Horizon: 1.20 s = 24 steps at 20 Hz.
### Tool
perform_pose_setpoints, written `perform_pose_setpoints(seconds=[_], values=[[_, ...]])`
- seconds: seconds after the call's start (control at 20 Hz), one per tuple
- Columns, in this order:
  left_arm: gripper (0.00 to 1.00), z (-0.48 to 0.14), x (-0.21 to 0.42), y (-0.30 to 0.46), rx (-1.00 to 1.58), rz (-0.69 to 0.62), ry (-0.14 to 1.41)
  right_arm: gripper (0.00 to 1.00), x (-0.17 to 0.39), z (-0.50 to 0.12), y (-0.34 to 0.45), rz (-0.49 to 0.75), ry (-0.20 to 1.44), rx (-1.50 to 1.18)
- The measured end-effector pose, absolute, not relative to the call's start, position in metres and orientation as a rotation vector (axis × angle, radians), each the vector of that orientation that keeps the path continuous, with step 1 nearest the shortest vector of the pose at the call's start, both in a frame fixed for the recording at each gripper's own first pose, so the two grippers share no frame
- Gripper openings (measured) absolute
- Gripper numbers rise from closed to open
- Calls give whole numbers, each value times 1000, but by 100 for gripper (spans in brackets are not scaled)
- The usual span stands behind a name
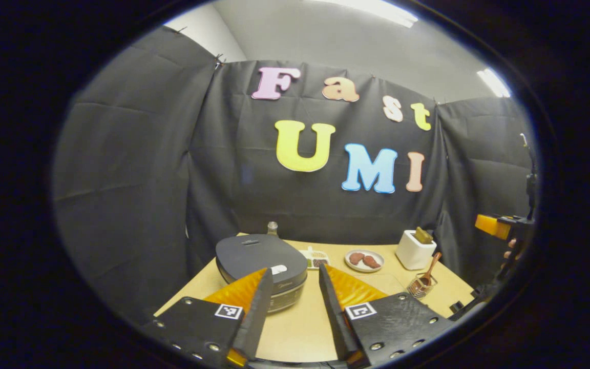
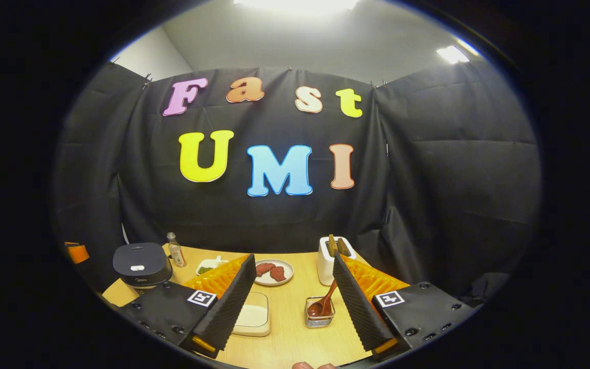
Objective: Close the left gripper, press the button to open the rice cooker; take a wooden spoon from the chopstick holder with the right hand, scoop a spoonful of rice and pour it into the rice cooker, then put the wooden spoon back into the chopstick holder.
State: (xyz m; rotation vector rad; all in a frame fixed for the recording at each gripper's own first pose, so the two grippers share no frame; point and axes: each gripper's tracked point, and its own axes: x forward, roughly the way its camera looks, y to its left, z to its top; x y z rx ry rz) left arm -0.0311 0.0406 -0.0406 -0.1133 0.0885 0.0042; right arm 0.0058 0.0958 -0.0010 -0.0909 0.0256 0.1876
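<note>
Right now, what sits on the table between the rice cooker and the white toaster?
In the right gripper view, between the rice cooker and toaster: a small bottle, a divided dish, and a plate with reddish pieces.

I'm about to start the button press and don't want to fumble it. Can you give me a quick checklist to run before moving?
1. Left gripper closed for pressing: not ok, fingers stand apart.
2. Rice cooker lid shut, awaiting press: ok.
3. Button on the lid's front unobstructed: ok.
4. Wooden spoon in the chopstick holder: ok.
5. Right gripper open and free for the spoon: ok.
6. Rice in the shallow container: cannot tell.
</note>
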Motion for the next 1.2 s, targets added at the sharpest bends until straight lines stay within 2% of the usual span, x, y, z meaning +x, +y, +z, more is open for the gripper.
perform_pose_setpoints(seconds=[0.05, 0.15, 0.25, 0.3, 0.35, 0.45, 0.5, 0.75, 0.95, 1.2], values=[[57, -43, -31, 43, -117, 2, 111, 96, 7, -2, 97, 190, 32, -90], [45, -41, -29, 49, -135, 6, 126, 97, 11, -9, 100, 197, 61, -93], [33, -37, -30, 38, -169, -44, 159, 96, 17, -10, 102, 214, 78, -91], [27, -40, -24, 53, -149, 10, 164, 96, 23, -8, 102, 214, 76, -96], [3, -41, -11, 54, -147, 15, 173, 95, 31, -8, 100, 211, 76, -103], [6, -38, -3, 64, -147, 67, 218, 97, 46, -11, 99, 216, 96, -89], [0, -41, 3, 60, -156, 57, 241, 96, 53, -8, 96, 210, 92, -80], [0, -43, 45, 61, -165, 70, 337, 97, 89, -10, 80, 190, 84, -95], [0, -60, 81, 68, -268, 115, 413, 96, 104, -17, 70, 207, 103, -60], [1, -98, 122, 75, -298, 125, 514, 97, 114, -26, 43, 167, 129, -54]])
